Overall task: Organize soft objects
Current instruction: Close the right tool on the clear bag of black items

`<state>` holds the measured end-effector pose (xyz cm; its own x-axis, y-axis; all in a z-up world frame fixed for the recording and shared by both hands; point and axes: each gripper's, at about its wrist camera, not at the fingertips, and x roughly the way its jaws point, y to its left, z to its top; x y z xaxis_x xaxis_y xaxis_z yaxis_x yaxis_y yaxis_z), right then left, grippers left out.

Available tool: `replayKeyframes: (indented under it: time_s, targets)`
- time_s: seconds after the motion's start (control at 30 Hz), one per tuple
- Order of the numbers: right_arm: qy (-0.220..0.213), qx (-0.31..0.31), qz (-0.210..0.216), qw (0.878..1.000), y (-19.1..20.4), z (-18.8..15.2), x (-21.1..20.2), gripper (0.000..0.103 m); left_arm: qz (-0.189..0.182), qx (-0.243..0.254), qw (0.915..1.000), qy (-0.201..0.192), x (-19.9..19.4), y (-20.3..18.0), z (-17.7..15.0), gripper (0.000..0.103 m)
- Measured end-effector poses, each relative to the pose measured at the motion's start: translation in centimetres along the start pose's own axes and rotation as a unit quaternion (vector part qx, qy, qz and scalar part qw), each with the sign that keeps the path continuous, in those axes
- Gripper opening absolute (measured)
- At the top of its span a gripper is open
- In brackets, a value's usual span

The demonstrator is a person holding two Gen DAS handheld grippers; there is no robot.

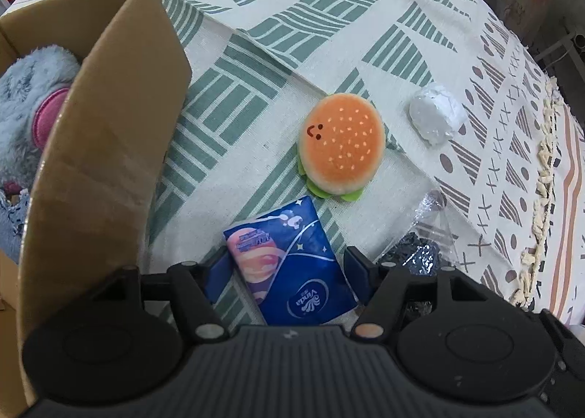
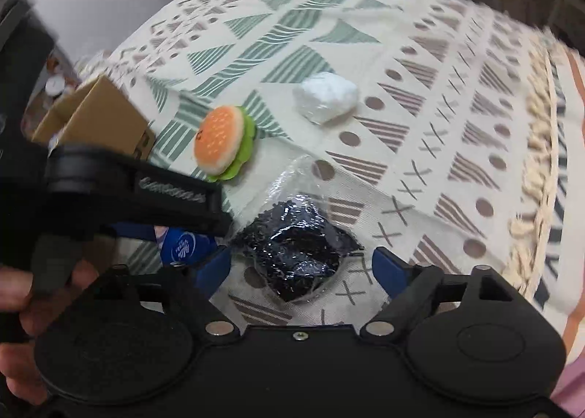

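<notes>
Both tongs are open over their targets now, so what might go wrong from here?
1. The left tongs straddle the blue tissue pack skewed; closing may pinch a corner and let it slip.
2. The right tongs face the black item in a clear bag; loose film may be all they catch.
3. The cardboard box flap stands beside the left tongs and may snag.

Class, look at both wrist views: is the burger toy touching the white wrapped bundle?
Apart. The left wrist view shows bare tablecloth between the burger toy and the white wrapped bundle; the right wrist view shows the same gap.
</notes>
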<state>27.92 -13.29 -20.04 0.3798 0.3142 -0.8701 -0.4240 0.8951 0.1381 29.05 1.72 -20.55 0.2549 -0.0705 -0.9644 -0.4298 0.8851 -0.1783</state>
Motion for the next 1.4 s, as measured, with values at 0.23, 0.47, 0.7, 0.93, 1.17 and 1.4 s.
replayKeyframes:
  time_s: [0.23,0.47,0.7,0.93,1.17,1.4]
  targets:
    - [-0.004,-0.036,-0.039,0.999,0.3,0.3,1.4,0.086,0.002,0.019,0.9998,-0.011,-0.3,-0.3,-0.1,0.059]
    - [-0.013,-0.046,-0.032,0.998,0.4,0.4,1.8,0.072,-0.016,0.025,0.9993,-0.022,-2.0,-0.1,-0.1,0.058]
    - [-0.007,-0.009,-0.024,1.0,-0.2,0.2,0.2,0.044,-0.033,0.029,0.9984,-0.034,-4.6,-0.2,-0.4,0.058]
    - [-0.007,0.015,-0.019,1.0,-0.2,0.0,-1.0,0.038,-0.054,0.034,0.9966,-0.051,-7.5,0.0,-0.9,0.058]
    - [-0.024,0.017,-0.022,0.999,1.0,0.5,-3.4,0.037,-0.07,0.028,0.9946,-0.071,-10.5,1.5,-1.1,0.058]
    - [-0.048,0.01,-0.017,0.999,3.3,1.6,-6.1,0.037,-0.079,0.022,0.9925,-0.091,-13.0,3.5,-1.2,0.058]
